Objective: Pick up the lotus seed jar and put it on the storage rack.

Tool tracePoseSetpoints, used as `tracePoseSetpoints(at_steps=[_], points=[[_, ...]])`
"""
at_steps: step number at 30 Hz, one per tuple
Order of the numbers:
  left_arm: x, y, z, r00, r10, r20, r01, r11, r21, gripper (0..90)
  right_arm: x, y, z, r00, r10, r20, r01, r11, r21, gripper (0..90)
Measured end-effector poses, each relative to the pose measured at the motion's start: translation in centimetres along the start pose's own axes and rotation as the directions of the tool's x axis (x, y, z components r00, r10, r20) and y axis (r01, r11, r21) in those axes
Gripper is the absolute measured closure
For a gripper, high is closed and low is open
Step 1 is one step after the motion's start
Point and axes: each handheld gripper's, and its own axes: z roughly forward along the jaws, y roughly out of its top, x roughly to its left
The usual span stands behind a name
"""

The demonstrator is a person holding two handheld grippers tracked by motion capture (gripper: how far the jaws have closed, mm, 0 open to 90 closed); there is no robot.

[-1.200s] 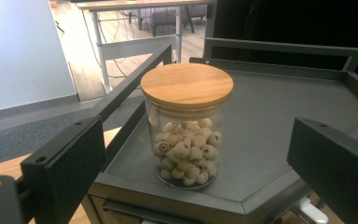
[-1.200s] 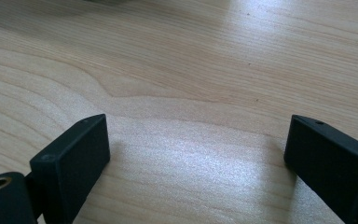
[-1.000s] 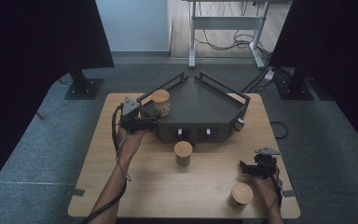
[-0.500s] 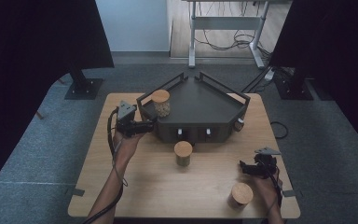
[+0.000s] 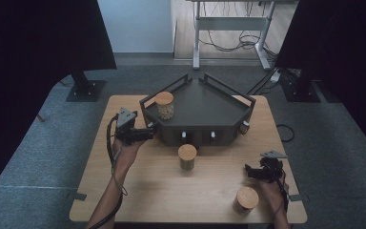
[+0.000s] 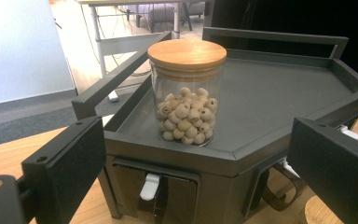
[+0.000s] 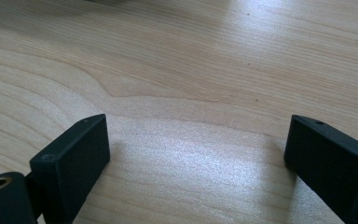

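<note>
Facing jar (image 6: 187,93) on tray (image 6: 279,100) | left hand-held gripper (image 6: 200,175) spread, apart

A wooden table (image 5: 138,191) stands on grey carpet (image 5: 43,157). Dark curtains (image 5: 33,43) hang at both sides, left and right, each above a black stand with a flat foot (image 5: 86,89) on the carpet. Behind the table a pale blue-white wall panel (image 5: 136,26) rises from the carpet's far edge. Beside it the floor turns to light wood (image 5: 228,28), where a white metal desk frame (image 5: 228,24) stands with cables (image 5: 228,45) lying loose beneath it. More black cable (image 5: 286,132) loops on the carpet at the table's right. Soft light gleams on the tabletop.
</note>
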Motion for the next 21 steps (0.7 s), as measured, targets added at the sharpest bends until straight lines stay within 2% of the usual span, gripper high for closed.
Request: tracePoseSetpoints(at_steps=[17, 21], points=[[-0.2, -0.7, -1.2, 0.9999, 0.014, -0.004, -0.014, 0.9999, 0.009, 4.3, 0.0, 0.0, 0.0, 1.0000, -0.002, 0.000, 0.002, 1.000, 0.000, 6.0], [-0.2, -1.1, -1.4, 1.0000, 0.000, 0.007, 0.000, 0.9998, 0.018, 4.3, 0.0, 0.0, 0.0, 1.0000, -0.002, 0.000, 0.002, 1.000, 0.000, 6.0]])
